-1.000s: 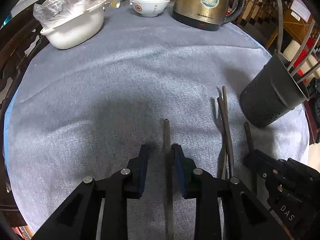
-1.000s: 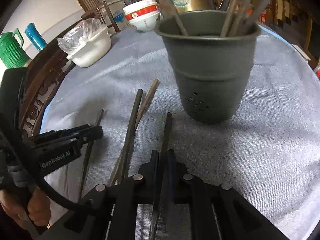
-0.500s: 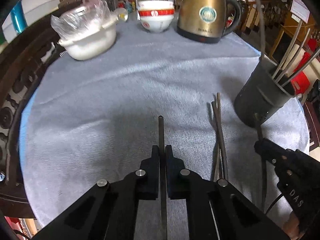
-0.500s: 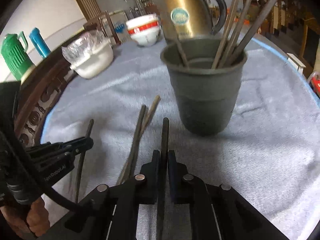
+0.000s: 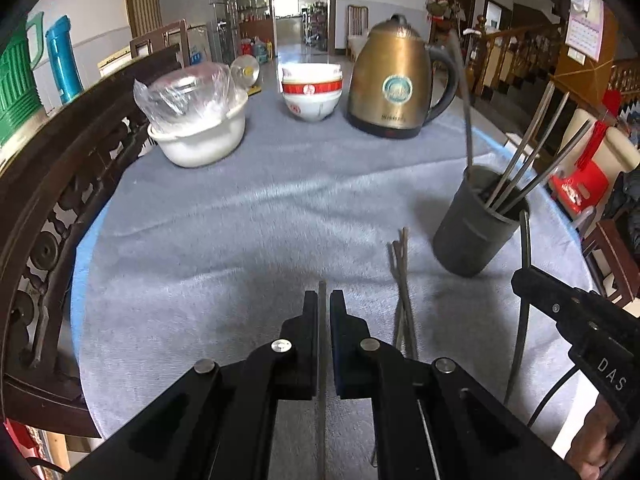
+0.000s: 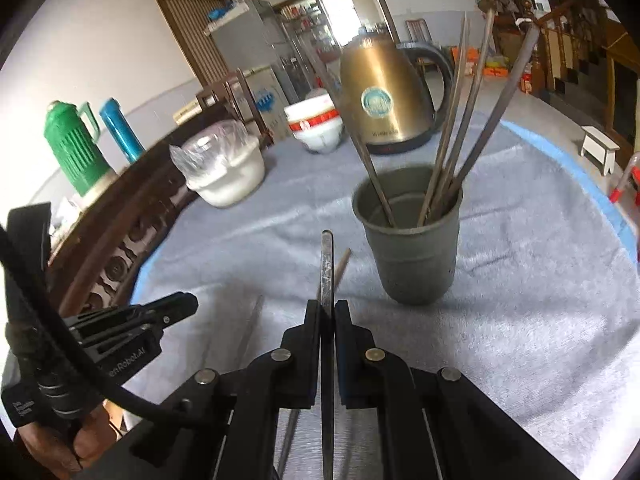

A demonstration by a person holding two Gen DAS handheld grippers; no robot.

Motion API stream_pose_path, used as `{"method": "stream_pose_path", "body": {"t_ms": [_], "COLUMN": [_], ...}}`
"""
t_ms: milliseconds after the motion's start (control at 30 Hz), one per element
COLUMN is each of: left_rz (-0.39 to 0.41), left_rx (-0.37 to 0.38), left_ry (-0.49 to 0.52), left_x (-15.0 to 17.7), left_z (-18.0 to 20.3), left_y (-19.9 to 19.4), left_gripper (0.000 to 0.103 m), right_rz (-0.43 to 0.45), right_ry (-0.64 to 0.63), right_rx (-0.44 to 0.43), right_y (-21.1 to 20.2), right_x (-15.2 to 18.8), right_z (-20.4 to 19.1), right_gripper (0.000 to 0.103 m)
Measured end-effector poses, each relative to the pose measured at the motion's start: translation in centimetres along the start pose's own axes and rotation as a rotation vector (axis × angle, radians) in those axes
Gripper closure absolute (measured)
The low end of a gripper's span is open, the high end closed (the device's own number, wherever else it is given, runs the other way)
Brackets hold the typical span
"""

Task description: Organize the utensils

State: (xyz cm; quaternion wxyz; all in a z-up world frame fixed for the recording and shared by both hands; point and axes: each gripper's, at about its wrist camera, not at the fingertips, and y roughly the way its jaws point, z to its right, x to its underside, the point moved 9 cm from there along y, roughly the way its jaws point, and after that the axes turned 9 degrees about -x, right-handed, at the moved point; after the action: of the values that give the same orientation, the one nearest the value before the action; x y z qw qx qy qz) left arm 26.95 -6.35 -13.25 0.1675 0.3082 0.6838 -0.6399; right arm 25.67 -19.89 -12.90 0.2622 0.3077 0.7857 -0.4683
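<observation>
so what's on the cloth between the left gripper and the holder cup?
In the left wrist view, a loose bundle of chopsticks lies on the cloth between the left gripper and the holder cup. Nothing else shows there.

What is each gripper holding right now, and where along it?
The left gripper and the right gripper each clamp one chopstick along its shaft, short of the far tip.

Black two-finger grippers — silver screw heads, white "DAS" (image 5: 610, 372) and "GenRobot.AI" (image 6: 126, 362) lettering, black cable (image 6: 60, 344), bare skin.
</observation>
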Motion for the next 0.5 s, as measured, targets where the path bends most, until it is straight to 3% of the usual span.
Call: {"method": "stream_pose_path", "body": {"t_ms": [233,500], "left_rz": [0.032,-0.222], "left_rx": [0.017,0.109], "left_ry": [-0.004,-0.104], "left_x": [-0.8,2.5], "left_z": [-0.9,-3.4], "left_y": [-2.0,3.9], "left_gripper": [0.097,0.093], "right_rz": [0.048,0.069], "right_ry": [-0.024,0.003], "right_rx": [-0.020,-0.029], "right_y": [-2.4,-3.5], "right_x": [-0.7,-0.9], "right_z": [-1.6,-0.9], "right_gripper": [0.096,0.097]}}
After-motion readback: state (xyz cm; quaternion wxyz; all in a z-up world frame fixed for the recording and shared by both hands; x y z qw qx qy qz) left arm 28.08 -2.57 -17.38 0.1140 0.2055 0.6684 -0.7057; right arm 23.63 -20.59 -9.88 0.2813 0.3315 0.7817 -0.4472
